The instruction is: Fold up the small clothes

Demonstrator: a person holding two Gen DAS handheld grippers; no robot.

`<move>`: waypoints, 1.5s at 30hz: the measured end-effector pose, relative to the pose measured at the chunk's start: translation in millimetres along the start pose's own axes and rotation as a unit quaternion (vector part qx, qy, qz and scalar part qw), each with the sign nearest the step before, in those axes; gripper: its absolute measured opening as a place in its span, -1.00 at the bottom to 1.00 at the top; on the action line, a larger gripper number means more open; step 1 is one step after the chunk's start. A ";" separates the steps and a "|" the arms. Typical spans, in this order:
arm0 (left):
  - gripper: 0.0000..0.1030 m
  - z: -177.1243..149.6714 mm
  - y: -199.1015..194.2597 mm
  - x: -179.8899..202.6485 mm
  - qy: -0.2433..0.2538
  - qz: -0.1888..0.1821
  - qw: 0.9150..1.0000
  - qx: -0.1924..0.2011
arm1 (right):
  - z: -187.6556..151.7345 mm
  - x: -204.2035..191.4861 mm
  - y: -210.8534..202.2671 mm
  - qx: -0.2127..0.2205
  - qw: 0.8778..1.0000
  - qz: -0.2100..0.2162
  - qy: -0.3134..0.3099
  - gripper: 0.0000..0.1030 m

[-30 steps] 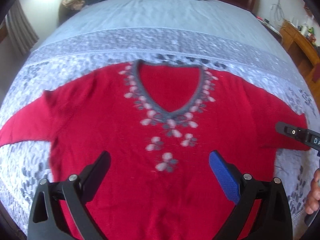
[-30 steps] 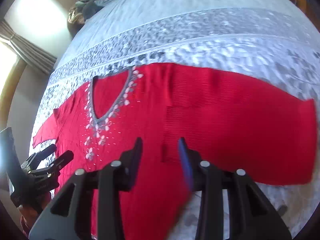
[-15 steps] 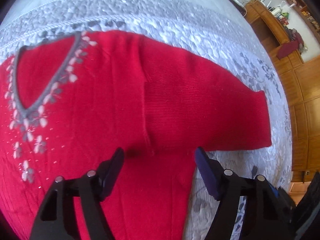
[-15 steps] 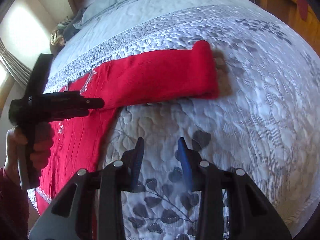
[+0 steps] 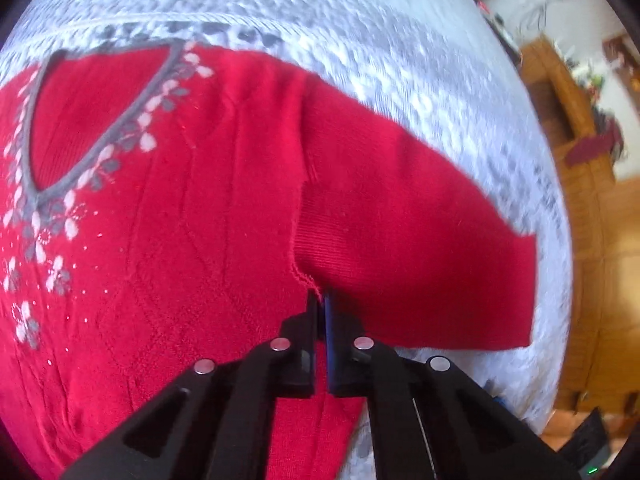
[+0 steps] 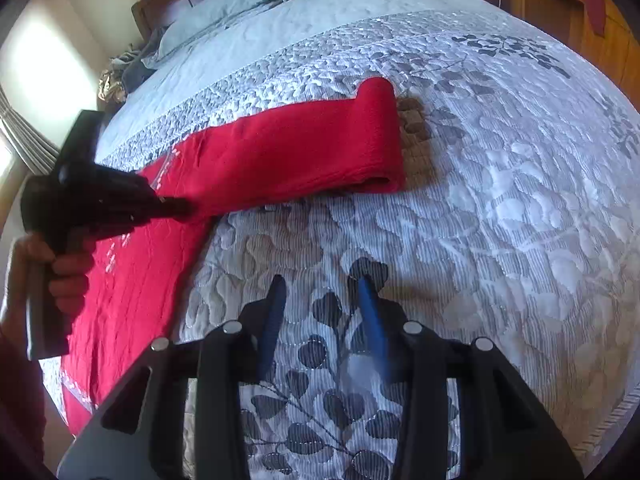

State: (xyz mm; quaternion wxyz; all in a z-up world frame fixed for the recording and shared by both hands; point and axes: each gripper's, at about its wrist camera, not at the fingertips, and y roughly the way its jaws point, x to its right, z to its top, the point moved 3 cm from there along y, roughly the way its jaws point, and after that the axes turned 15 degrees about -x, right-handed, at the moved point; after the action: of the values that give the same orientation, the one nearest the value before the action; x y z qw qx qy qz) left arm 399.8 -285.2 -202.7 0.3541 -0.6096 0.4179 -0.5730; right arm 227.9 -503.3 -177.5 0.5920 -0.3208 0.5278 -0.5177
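The red sweater [image 5: 208, 208] runs off the left and bottom edges of the left wrist view, so its other sleeve and hem are out of sight. At the armpit seam the left gripper [image 5: 320, 304] has just closed, and whether the fabric is actually nipped between the tips is hard to make out. That view is smeared with motion, worst toward the bedspread's [image 5: 420, 80] far edge and the wooden furniture [image 5: 576, 128]. In the right wrist view the left hand [image 6: 64, 276] and its gripper cover part of the sweater's chest, and the cluttered items by the pillow [image 6: 224, 12] are too small to identify.
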 end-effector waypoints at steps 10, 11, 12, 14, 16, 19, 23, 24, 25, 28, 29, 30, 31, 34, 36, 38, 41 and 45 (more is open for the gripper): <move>-0.95 -0.9 -119.1 -43.4 -0.002 0.042 0.987 0.158 | -2.4 -4.0 11.0 -0.002 1.000 -0.008 -0.008 -0.25; -0.95 0.3 -132.9 -55.7 -0.005 0.060 0.983 0.173 | -2.3 -4.6 12.0 -0.002 1.000 -0.010 -0.009 -0.24; -0.95 2.4 -148.3 -71.6 -0.010 0.083 0.978 0.189 | -2.6 -5.9 13.6 -0.003 1.000 -0.013 -0.011 -0.24; -0.95 6.9 -169.1 -104.1 -0.032 0.119 0.970 0.209 | -2.8 -8.9 15.5 -0.003 1.000 -0.020 -0.016 -0.24; -0.95 10.4 -185.5 -143.8 -0.063 0.146 0.963 0.218 | -3.3 -11.8 16.1 -0.002 1.000 -0.023 -0.020 -0.24; -0.95 11.6 -187.0 -196.0 -0.099 0.174 0.957 0.208 | -3.5 -18.5 18.0 -0.004 0.999 -0.022 -0.028 -0.23; -0.95 13.1 -173.8 -245.6 -0.138 0.189 0.951 0.200 | 1.0 -35.2 16.4 -0.010 0.999 -0.015 -0.043 -0.15; -0.95 11.7 -170.7 -257.5 -0.148 0.187 0.951 0.199 | 3.8 -38.6 15.4 -0.011 0.999 -0.011 -0.045 -0.14; -0.95 8.4 -169.3 -267.3 -0.153 0.182 0.951 0.196 | 7.3 -43.3 14.8 -0.013 0.999 -0.008 -0.045 -0.13; -0.95 8.5 -169.5 -281.0 -0.154 0.190 0.949 0.199 | 29.1 -63.5 19.3 -0.026 0.998 0.006 -0.052 -0.03; -0.95 8.1 -172.6 -284.8 -0.156 0.197 0.946 0.204 | 35.7 -68.5 22.5 -0.031 0.998 0.008 -0.052 0.08; -0.95 5.6 -174.0 -284.7 -0.158 0.194 0.947 0.203 | 46.4 -74.4 30.0 -0.044 0.998 0.014 -0.047 0.21; -0.95 4.8 -172.0 -287.1 -0.157 0.189 0.950 0.194 | 57.1 -79.1 39.5 -0.061 0.997 0.032 -0.039 0.25; -0.94 2.6 -162.1 -293.2 -0.146 0.195 0.954 0.177 | 81.4 -90.2 66.8 -0.109 0.989 0.095 -0.009 0.26; -0.94 4.2 -154.3 -293.9 -0.140 0.190 0.958 0.165 | 92.1 -99.5 78.9 -0.128 0.985 0.112 0.000 0.27; -0.94 6.3 -149.2 -292.2 -0.134 0.192 0.958 0.164 | 102.4 -104.3 86.6 -0.137 0.986 0.091 0.012 0.27; -0.93 9.3 -143.2 -287.4 -0.118 0.207 0.957 0.165 | 116.4 -109.1 90.5 -0.142 0.985 0.092 0.015 -0.62; -0.77 7.9 -139.3 -287.8 -0.113 0.202 0.959 0.166 | 118.5 -109.9 93.0 -0.153 0.985 0.076 -0.003 -0.87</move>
State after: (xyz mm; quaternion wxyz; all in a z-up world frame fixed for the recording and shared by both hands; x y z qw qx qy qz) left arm 423.8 33.5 -192.4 0.6037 -0.5056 0.3890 -0.4781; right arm 377.1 -394.5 -203.4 0.5751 -0.3678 0.6222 -0.3832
